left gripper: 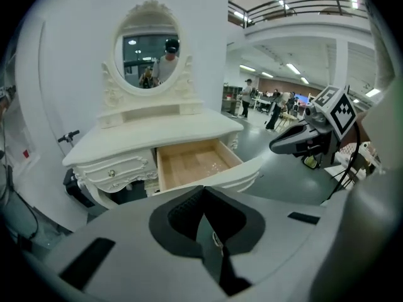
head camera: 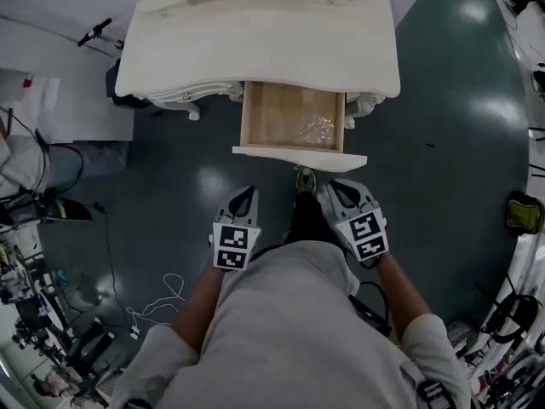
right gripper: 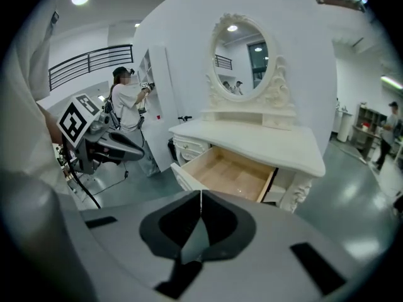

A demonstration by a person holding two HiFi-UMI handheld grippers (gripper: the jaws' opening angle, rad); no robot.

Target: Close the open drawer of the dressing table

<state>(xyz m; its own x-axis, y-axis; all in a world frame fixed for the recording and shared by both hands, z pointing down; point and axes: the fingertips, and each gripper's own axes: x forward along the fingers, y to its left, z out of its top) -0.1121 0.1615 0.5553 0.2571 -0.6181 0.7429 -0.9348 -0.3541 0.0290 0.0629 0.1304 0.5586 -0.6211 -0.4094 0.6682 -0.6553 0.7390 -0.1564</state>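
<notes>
A white dressing table (head camera: 255, 49) with an oval mirror (left gripper: 148, 52) stands ahead of me. Its middle drawer (head camera: 294, 118) is pulled out, showing a bare wooden bottom; the white drawer front (head camera: 298, 157) faces me. My left gripper (head camera: 245, 196) is shut and empty, a little short of the drawer front's left end. To its right, my right gripper (head camera: 328, 187) hangs just below the front's right part, also shut with nothing in it. In the left gripper view the drawer (left gripper: 192, 162) lies beyond the closed jaws, and likewise the drawer (right gripper: 230, 172) in the right gripper view.
Dark green floor (head camera: 451, 143) surrounds the table. A white wall panel (head camera: 60, 83) stands left. White cable (head camera: 157, 305) lies on the floor at lower left, stands and gear (head camera: 43, 313) beyond it. A yellow-green bag (head camera: 524, 213) sits at the right edge. A person (right gripper: 129, 102) stands near the wall.
</notes>
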